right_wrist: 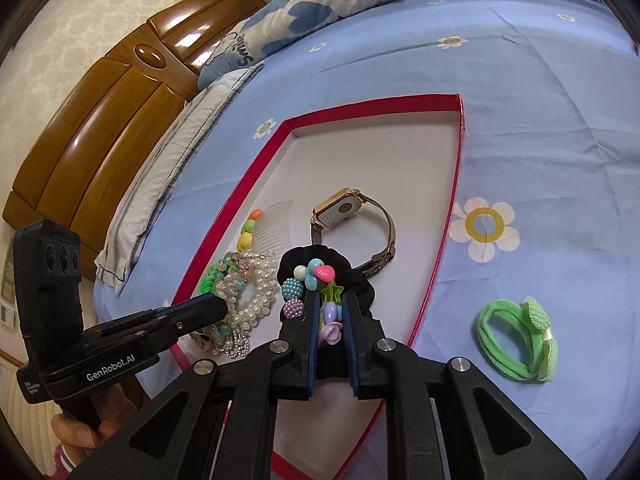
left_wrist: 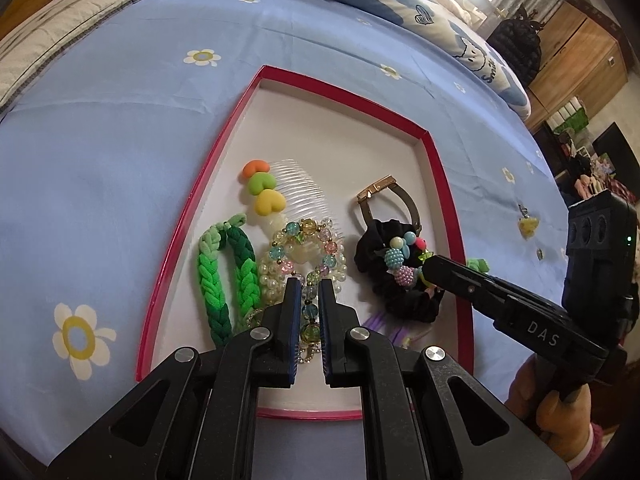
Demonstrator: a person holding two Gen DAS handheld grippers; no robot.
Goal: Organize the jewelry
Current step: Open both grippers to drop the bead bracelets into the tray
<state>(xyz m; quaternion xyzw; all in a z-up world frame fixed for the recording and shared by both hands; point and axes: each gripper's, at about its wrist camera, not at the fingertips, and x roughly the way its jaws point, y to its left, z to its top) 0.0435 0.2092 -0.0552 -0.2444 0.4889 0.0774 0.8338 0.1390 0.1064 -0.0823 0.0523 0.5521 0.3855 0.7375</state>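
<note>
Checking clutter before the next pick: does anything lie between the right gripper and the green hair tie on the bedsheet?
Nothing visible does. The green hair tie lies alone on the bedsheet, outside the red box, right of the right gripper.

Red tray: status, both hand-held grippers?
Left hand-held gripper narrowly open over bead bracelet. Right hand-held gripper straddling black scrunchie charms, grip unclear. Green hair tie outside red tray.
</note>
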